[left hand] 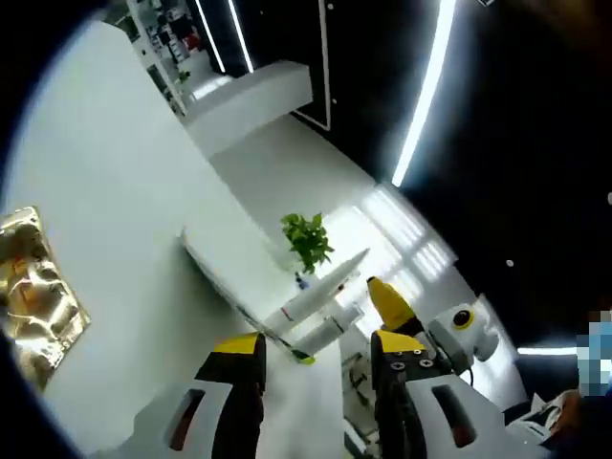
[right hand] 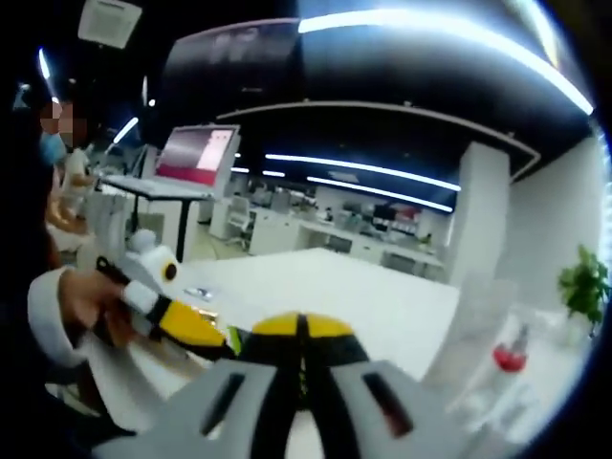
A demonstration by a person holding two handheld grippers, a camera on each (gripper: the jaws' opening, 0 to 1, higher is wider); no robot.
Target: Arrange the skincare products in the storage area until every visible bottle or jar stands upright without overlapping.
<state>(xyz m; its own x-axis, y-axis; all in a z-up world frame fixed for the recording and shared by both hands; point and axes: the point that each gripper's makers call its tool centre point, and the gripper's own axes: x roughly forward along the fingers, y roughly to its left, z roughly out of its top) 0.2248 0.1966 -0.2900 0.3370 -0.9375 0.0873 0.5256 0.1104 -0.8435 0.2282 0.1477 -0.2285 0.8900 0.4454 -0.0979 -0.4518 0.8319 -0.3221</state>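
Note:
In the left gripper view my left gripper [left hand: 318, 352] stands open, its yellow-tipped jaws wide apart. Beyond them two white tubes lie tilted on a white shelf edge: a long one [left hand: 320, 290] and a shorter one [left hand: 327, 335] with a green cap. My right gripper [left hand: 387, 304] reaches in from the right beside the tubes. In the right gripper view my right gripper [right hand: 301, 330] is shut, its yellow tips pressed together, with only a thin greenish sliver in the seam. The left gripper [right hand: 191, 325] comes in from the left, held by a hand [right hand: 76, 306].
A small green plant [left hand: 306, 239] stands behind the tubes and shows again as the plant [right hand: 583, 282] at far right. A bottle with a red part [right hand: 507, 359] sits by a clear panel. A gold foil sheet [left hand: 33, 287] lies left. A monitor [right hand: 196, 153] stands behind.

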